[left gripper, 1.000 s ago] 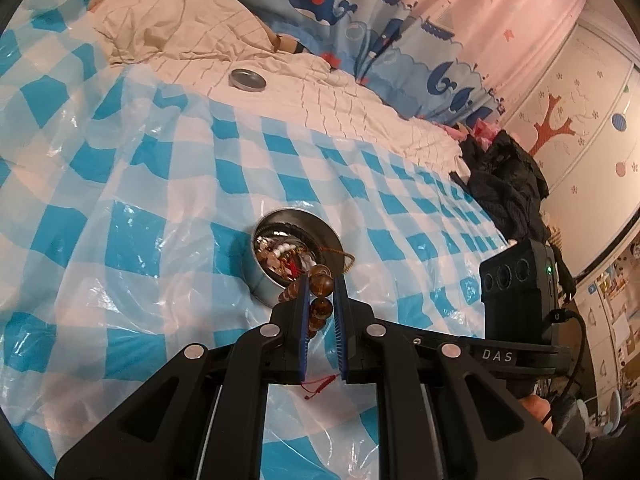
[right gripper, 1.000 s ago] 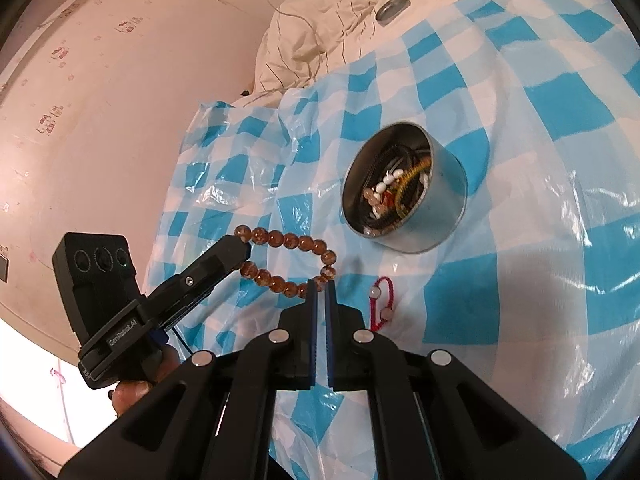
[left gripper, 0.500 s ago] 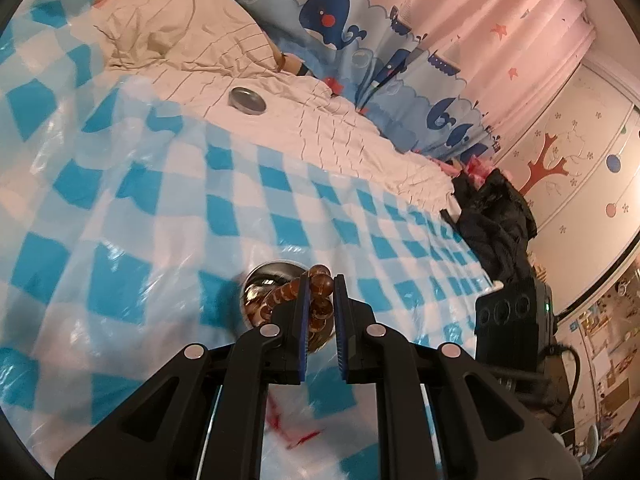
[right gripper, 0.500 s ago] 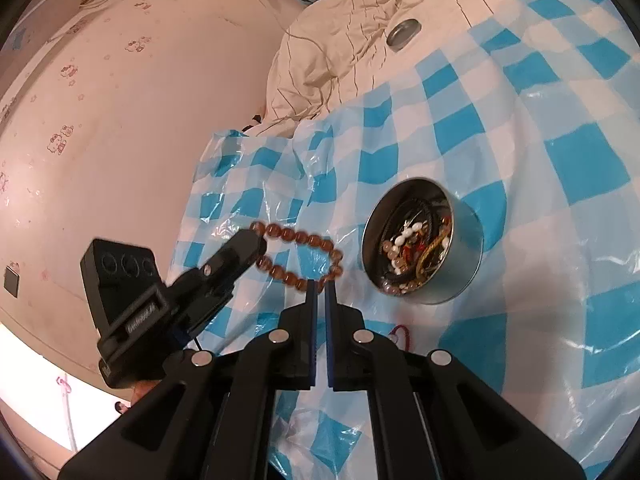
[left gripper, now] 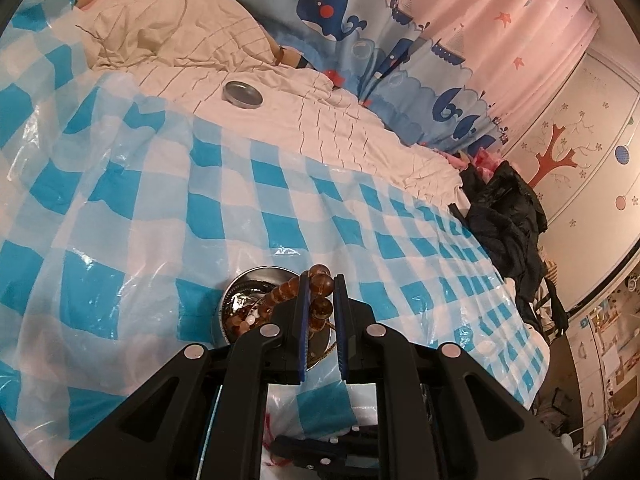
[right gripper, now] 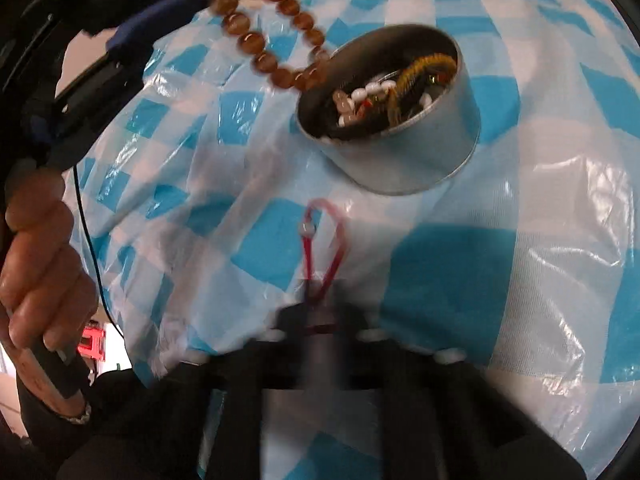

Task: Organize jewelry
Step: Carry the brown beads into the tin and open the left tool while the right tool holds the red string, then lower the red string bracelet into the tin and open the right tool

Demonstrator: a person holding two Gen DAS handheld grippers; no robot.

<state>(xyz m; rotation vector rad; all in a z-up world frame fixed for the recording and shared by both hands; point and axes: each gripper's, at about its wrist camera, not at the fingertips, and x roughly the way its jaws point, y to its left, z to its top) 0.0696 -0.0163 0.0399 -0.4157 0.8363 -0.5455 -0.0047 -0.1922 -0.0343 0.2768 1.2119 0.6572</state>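
My left gripper (left gripper: 321,294) is shut on an amber bead bracelet (left gripper: 318,286) and holds it above the round metal tin (left gripper: 240,300). In the right wrist view the bracelet (right gripper: 276,32) hangs from the left gripper just left of the tin (right gripper: 400,152), which holds several bead strings. A red cord bracelet (right gripper: 324,248) lies on the checked plastic sheet in front of the tin. My right gripper (right gripper: 322,320) is blurred, low over the near end of the red cord; its jaws stand slightly apart.
The tin's lid (left gripper: 243,94) lies far back on the cream bedding (left gripper: 320,120). The blue-and-white checked sheet (left gripper: 160,200) covers the bed. Dark clothes (left gripper: 508,216) are piled at the right. Whale curtains (left gripper: 360,32) hang behind.
My left gripper carried the amber bracelet up toward the tin's rim. My right gripper dropped down and forward to the red cord and its jaws parted a little.
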